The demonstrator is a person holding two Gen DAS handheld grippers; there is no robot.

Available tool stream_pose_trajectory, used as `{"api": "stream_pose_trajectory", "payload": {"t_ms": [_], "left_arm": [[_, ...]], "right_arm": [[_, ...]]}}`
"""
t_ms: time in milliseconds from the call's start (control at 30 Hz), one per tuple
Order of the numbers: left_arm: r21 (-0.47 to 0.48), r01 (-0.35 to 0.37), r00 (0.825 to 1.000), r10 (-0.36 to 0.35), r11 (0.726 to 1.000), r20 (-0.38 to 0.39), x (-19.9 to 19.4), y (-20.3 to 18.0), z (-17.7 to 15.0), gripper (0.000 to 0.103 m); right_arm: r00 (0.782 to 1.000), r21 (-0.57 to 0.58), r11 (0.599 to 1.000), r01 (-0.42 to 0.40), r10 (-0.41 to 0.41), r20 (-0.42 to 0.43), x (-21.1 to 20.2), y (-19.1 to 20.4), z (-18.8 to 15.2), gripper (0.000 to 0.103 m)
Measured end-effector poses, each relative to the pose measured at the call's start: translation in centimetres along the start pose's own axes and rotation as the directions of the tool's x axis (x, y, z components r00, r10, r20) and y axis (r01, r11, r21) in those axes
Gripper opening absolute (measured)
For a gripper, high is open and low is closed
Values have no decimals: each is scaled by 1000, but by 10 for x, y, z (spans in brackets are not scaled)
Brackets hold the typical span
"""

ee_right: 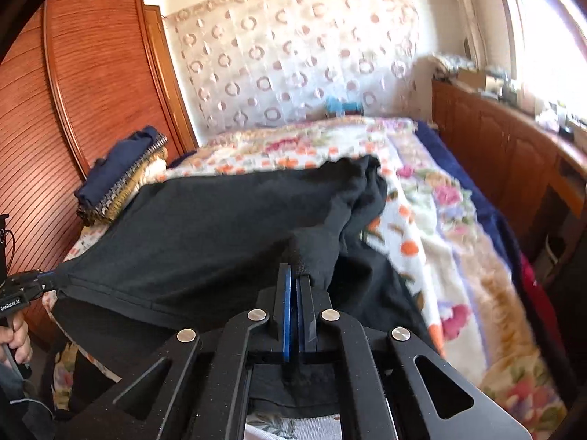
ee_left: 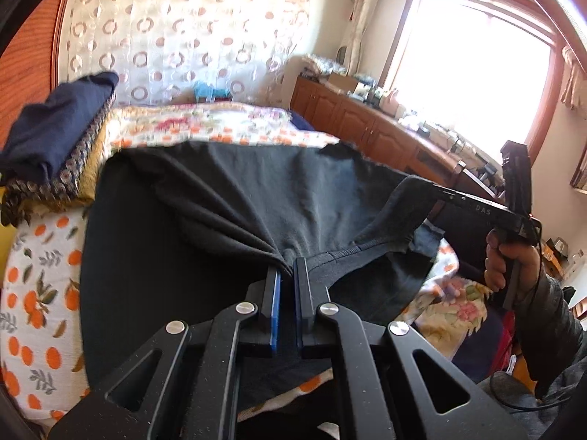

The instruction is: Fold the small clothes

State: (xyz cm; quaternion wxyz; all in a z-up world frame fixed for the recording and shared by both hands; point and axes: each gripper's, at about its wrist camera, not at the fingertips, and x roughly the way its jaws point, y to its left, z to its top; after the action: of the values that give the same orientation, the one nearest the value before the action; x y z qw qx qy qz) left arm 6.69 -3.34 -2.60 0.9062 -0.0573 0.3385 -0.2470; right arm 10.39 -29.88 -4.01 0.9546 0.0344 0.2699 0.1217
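A black garment (ee_left: 227,198) lies spread over the floral bedspread (ee_left: 40,293), lifted along its near edge. My left gripper (ee_left: 288,262) is shut on a bunched fold of that edge. In the same view my right gripper (ee_left: 412,183) comes in from the right, held by a hand (ee_left: 502,256), and pinches another part of the cloth. In the right wrist view the right gripper (ee_right: 295,269) is shut on a thick fold of the black garment (ee_right: 205,227). The left gripper (ee_right: 51,277) grips the hem at far left, which is stretched taut.
A folded stack of clothes (ee_right: 117,179), navy on top of patterned pieces, sits at the bed's far left beside a wooden wardrobe (ee_right: 91,73). A wooden cabinet (ee_right: 495,154) with clutter on top runs along the right under a bright window (ee_left: 466,62). The floral bedspread (ee_right: 440,220) extends to the right.
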Motion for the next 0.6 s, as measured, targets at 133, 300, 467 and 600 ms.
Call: {"api": "stream_pose_trajectory", "payload": {"t_ms": [133,300,467,600], "left_arm": [[8,-1,999,1,1000,36,-27,-7,3,7],[8,-23,1000,23,1000,2,-35,-7,-11,7],[-39,-32,997,29,999,-70,-14,7,-32,7],[-26,-72,994,70,997,-79,-11,12,-35,33]], "right_arm": [[1000,-25,1000,-7,7,15,-22,4,6,2],[999,-52,999,0,-2,-42,-29,5,-11,2],[987,-25,1000,14,-18,-157,-6,-8,-37,2],[986,-18,999,30,-32,-163,-2,-18,-44,6]]}}
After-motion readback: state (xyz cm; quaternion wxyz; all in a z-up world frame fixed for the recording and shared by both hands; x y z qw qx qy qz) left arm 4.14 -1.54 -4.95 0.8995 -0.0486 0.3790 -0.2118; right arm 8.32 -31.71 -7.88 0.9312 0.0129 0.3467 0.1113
